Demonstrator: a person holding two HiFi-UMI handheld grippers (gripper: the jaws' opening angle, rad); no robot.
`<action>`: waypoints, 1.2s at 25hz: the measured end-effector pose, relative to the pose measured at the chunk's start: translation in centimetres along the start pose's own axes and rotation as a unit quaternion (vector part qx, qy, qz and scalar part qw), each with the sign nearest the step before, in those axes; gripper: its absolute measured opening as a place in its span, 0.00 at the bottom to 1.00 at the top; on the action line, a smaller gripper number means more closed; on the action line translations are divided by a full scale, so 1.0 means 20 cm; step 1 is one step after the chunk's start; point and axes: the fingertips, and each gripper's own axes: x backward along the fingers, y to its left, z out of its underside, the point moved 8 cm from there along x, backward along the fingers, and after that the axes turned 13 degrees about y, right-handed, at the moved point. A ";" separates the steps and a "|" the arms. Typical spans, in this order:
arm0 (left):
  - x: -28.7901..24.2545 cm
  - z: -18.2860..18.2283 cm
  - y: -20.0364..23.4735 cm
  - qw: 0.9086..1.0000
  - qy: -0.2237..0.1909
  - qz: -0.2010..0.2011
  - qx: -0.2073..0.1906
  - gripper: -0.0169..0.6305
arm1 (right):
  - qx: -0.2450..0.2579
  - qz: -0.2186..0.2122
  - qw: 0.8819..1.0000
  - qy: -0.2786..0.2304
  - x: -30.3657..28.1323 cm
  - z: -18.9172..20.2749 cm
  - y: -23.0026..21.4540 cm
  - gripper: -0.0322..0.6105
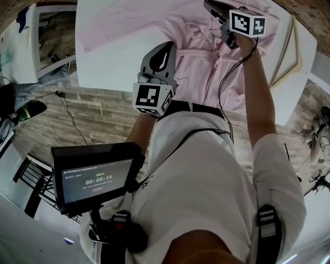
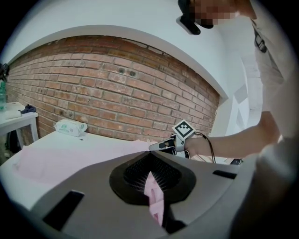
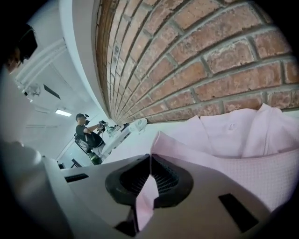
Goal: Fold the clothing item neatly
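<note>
- Your left gripper (image 1: pixel 164 51) is clamped shut on a pinch of the pink shirt (image 1: pixel 198 72), at the near edge of the white table (image 1: pixel 108 56).
- Your right gripper (image 1: pixel 211 7) is clenched on another bit of that shirt, at the far side by the brick wall (image 3: pixel 187 70).
- My guess: gripping two spots lets you pull that edge straight for a clean fold.
- The rest lies rumpled on the table.

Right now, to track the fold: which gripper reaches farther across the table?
The right gripper, out over the pink garment; the left gripper sits at the near edge of the table.
</note>
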 end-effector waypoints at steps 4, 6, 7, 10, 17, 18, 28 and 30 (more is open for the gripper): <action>0.02 0.03 0.09 1.000 0.008 -0.002 0.008 0.01 | -0.004 0.000 1.000 0.002 -0.11 -0.03 0.04 0.08; 0.02 0.04 0.12 1.000 0.011 -0.003 0.009 0.01 | -0.003 -0.004 1.000 -0.003 -0.14 -0.06 0.06 0.08; 0.02 0.04 0.13 1.000 0.012 -0.002 0.009 0.01 | -0.004 -0.004 1.000 -0.005 -0.16 -0.07 0.07 0.08; 0.02 0.04 0.14 1.000 0.015 0.002 0.006 0.01 | -0.008 -0.002 1.000 0.002 -0.21 -0.07 0.06 0.08; 0.02 0.05 0.17 1.000 0.019 0.005 0.004 0.01 | 0.030 -0.076 0.996 0.039 -0.26 0.04 0.22 0.27; 0.02 0.05 0.16 1.000 0.019 0.006 0.004 0.01 | 0.041 -0.090 0.994 0.040 -0.25 0.06 0.25 0.27; -0.03 0.08 0.10 1.000 0.022 0.018 0.000 0.01 | 0.026 -0.002 1.000 -0.003 0.03 0.22 0.01 0.27; -0.05 0.07 0.09 1.000 0.023 0.017 -0.003 0.01 | 0.032 0.016 0.999 0.004 0.01 0.19 -0.04 0.29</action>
